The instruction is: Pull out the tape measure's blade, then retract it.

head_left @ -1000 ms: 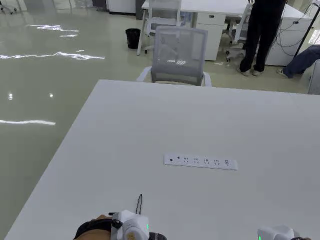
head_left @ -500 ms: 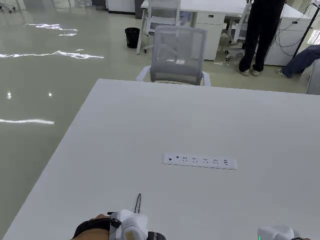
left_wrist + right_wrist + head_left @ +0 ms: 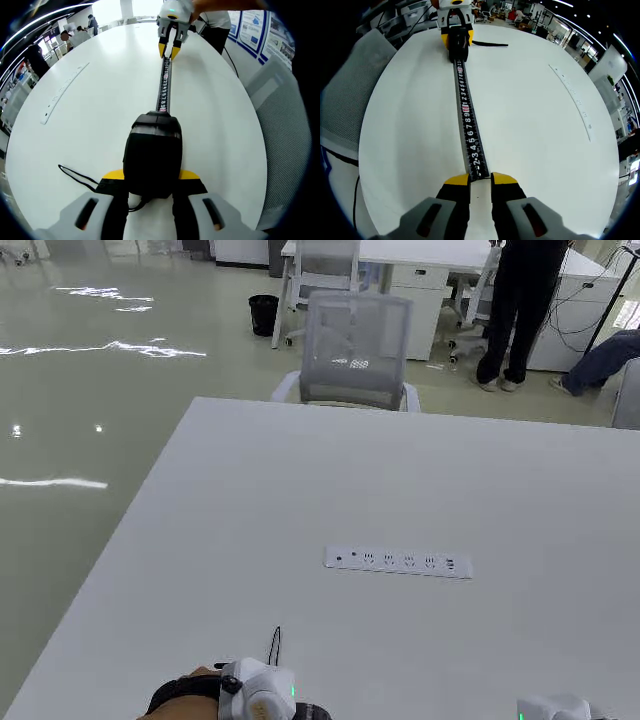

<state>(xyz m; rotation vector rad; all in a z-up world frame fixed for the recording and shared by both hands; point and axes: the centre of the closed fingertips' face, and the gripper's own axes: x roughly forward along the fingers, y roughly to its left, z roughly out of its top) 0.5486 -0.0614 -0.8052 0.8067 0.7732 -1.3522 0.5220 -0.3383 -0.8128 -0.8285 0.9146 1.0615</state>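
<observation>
The blade [image 3: 468,130] stretches straight from your left gripper [image 3: 152,175], clamped around the case [image 3: 152,150], to your right gripper [image 3: 480,181]. Its fingers pinch the blade's tip.

Wide bare tabletop [image 3: 250,490] around the power strip [image 3: 398,562]; blade [image 3: 469,135] low along the near side.

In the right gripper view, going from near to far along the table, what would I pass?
right gripper → blade → tape measure case, held in the left gripper
</observation>
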